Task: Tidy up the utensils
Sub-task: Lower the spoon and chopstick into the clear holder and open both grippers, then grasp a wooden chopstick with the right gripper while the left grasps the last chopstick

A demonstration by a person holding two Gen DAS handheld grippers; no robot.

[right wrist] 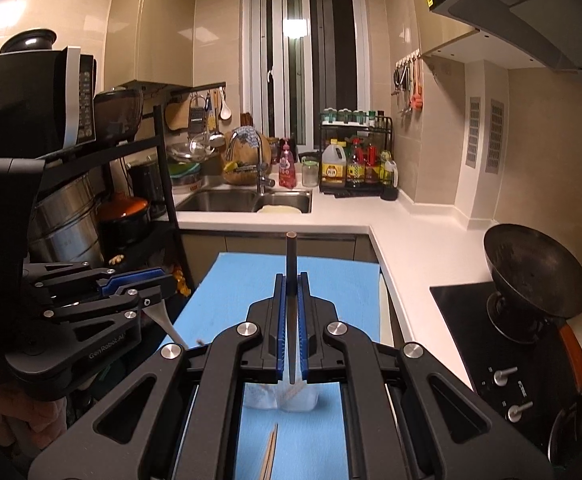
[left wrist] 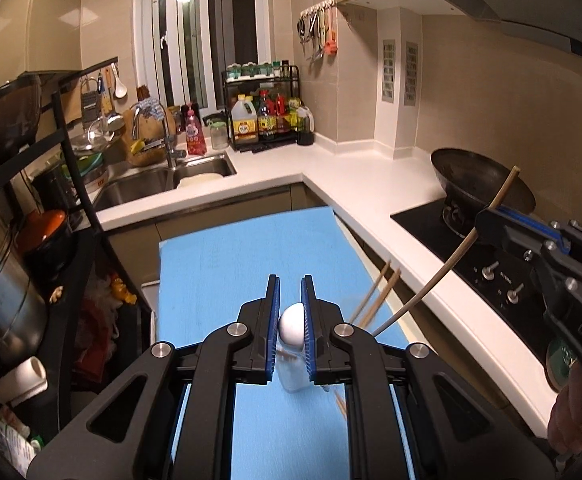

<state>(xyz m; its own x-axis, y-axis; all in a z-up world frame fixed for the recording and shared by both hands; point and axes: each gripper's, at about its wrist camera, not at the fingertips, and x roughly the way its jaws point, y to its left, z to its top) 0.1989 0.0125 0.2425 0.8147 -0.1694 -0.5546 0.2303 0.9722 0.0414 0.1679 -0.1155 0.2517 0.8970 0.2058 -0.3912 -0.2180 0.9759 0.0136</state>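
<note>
My left gripper [left wrist: 290,284] is shut on a white spoon [left wrist: 291,325], held above the blue mat [left wrist: 251,248]. From the right wrist view the left gripper [right wrist: 165,280] is at the left, and the spoon [right wrist: 167,322] hangs down from it. My right gripper [right wrist: 291,280] is shut on a long thin stick [right wrist: 291,256], dark at its far end and pale near the camera. At the right of the left wrist view, the right gripper [left wrist: 481,220] holds that stick [left wrist: 431,284] slanted. A clear cup [right wrist: 293,396] stands on the mat below both. Wooden chopsticks [right wrist: 271,452] lie nearer on the mat.
A dark wok [right wrist: 531,272] sits on the black stove [left wrist: 423,216] at the right. The white counter [left wrist: 351,176] wraps around to a steel sink [right wrist: 247,200]. A black rack [left wrist: 75,184] with pots stands close on the left. Bottles [right wrist: 355,164] fill the back corner.
</note>
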